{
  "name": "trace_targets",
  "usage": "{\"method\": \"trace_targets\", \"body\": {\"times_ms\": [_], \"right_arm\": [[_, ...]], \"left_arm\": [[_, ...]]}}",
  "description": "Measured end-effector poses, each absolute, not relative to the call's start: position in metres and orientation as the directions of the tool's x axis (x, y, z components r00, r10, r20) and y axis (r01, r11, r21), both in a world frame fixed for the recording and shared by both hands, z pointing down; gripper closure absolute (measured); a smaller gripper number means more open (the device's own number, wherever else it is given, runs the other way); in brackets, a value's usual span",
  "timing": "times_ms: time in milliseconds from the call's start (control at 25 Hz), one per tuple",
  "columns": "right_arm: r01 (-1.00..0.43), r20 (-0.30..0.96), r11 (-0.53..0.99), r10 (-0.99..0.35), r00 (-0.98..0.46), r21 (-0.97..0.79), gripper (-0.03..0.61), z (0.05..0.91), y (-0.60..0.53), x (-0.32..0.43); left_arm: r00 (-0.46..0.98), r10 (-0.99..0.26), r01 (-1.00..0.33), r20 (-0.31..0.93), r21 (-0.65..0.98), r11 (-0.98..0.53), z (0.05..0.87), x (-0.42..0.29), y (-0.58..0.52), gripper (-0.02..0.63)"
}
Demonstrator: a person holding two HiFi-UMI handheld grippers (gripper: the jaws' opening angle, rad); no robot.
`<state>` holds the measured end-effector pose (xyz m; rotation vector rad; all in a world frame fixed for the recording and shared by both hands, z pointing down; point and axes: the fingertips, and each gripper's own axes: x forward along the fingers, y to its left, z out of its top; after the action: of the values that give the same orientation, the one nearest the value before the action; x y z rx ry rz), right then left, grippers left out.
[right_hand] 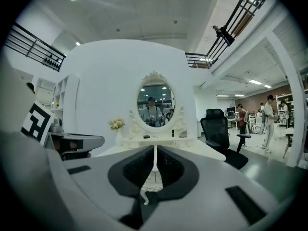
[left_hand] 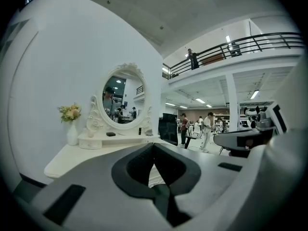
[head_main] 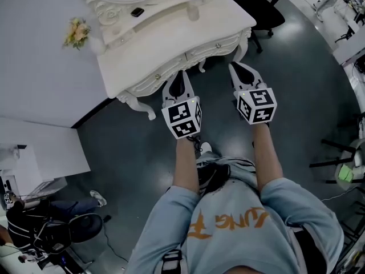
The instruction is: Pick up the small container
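A small black container (head_main: 137,12) lies on the top shelf of a white dressing table (head_main: 171,44); the same container (left_hand: 110,134) (right_hand: 146,136) shows in both gripper views below the oval mirror (right_hand: 155,105). A small pale jar (head_main: 193,11) stands further right on the tabletop. My left gripper (head_main: 181,74) (left_hand: 154,146) hangs shut and empty just before the table's front edge. My right gripper (head_main: 234,67) (right_hand: 155,148) is beside it, also shut with nothing held. Both are well short of the container.
A vase of flowers (head_main: 77,32) stands at the table's left end. A black office chair (head_main: 262,7) is to the right of the table. White cabinets (head_main: 40,147) stand at the left. People (left_hand: 208,129) move about in the background hall.
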<state>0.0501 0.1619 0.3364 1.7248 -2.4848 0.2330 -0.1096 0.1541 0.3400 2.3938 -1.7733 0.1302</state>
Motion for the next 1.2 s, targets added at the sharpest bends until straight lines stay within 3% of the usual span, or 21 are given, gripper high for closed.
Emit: {"method": "trace_targets", "body": {"times_ms": [280,480,920,1200], "right_arm": [[-0.945,0.183,0.324,-0.928,-0.326,-0.041,0.541,0.328,0.120,0.035],[-0.955,0.168,0.295,-0.940,-0.295,-0.028,0.541,0.317,0.093,0.045],[-0.934,0.142,0.354,-0.923,-0.357,-0.045,0.542,0.321,0.003,0.031],[-0.928,0.148,0.363,-0.916,-0.373,-0.087,0.541,0.334,-0.081,0.056]], "left_arm": [[0.236,-0.958,-0.966,0.161,0.142,-0.215,0.340,-0.169,0.105,0.592],[0.284,-0.949,-0.953,0.136,0.153,-0.263,0.338,-0.159,0.077,0.592],[0.245,-0.959,-0.965,0.139,0.131,-0.228,0.345,-0.173,0.000,0.592],[0.255,-0.953,-0.965,0.162,0.102,-0.241,0.351,-0.138,-0.078,0.592]]}}
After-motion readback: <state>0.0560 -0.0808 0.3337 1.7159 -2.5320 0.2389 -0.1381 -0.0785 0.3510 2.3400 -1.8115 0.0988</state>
